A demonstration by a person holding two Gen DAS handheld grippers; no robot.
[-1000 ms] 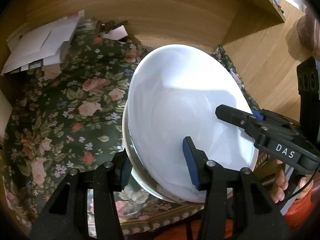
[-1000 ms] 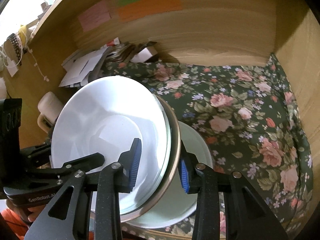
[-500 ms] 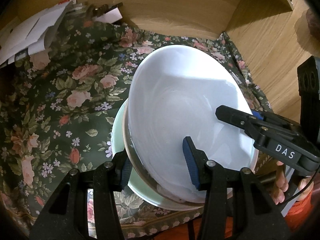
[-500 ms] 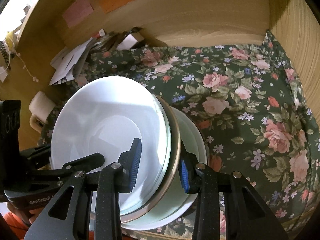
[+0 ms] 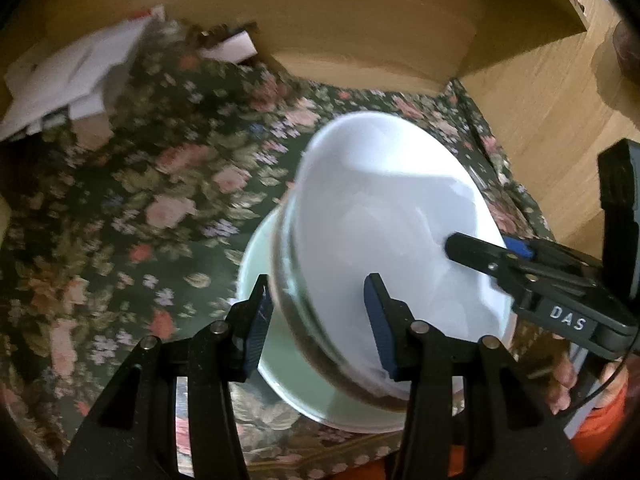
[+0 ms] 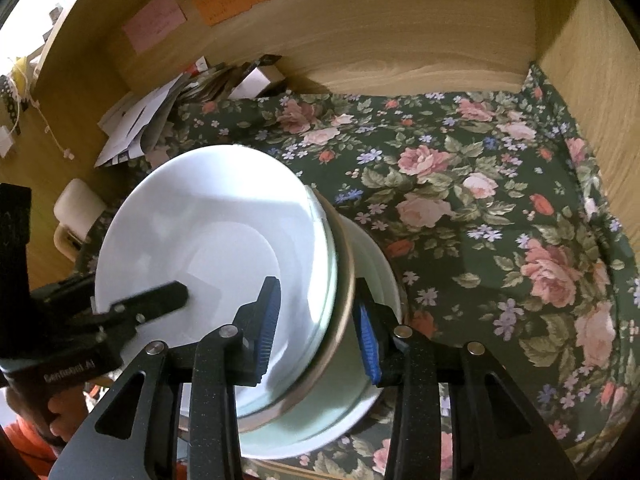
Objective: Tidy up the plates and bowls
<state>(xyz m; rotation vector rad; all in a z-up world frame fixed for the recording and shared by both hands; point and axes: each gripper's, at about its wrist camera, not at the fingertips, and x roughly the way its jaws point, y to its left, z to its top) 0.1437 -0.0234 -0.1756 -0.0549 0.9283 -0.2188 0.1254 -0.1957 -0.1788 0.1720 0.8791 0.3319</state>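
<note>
A stack of plates, with a white plate [image 5: 384,216] on top of a brown-rimmed plate [image 5: 292,304], sits over a pale green plate [image 5: 280,364] on the floral cloth. My left gripper [image 5: 318,322] straddles the stack's rim with a gap at its left pad. My right gripper [image 6: 318,326] straddles the opposite rim of the white plate [image 6: 208,256] and brown-rimmed plate [image 6: 344,280]; the green plate [image 6: 348,408] lies below. The right gripper [image 5: 476,250] shows in the left wrist view, the left gripper [image 6: 168,298] in the right wrist view.
The floral cloth [image 6: 480,208] covers a wooden compartment with back wall [image 6: 360,20] and right side wall [image 6: 600,80]. Loose papers [image 6: 136,120] and small boxes lie at the back left corner. A cream object [image 6: 78,208] sits at the left.
The stack has come down onto the green plate. Both grippers' jaws have widened around the rim; the left view moved and is blurred.
</note>
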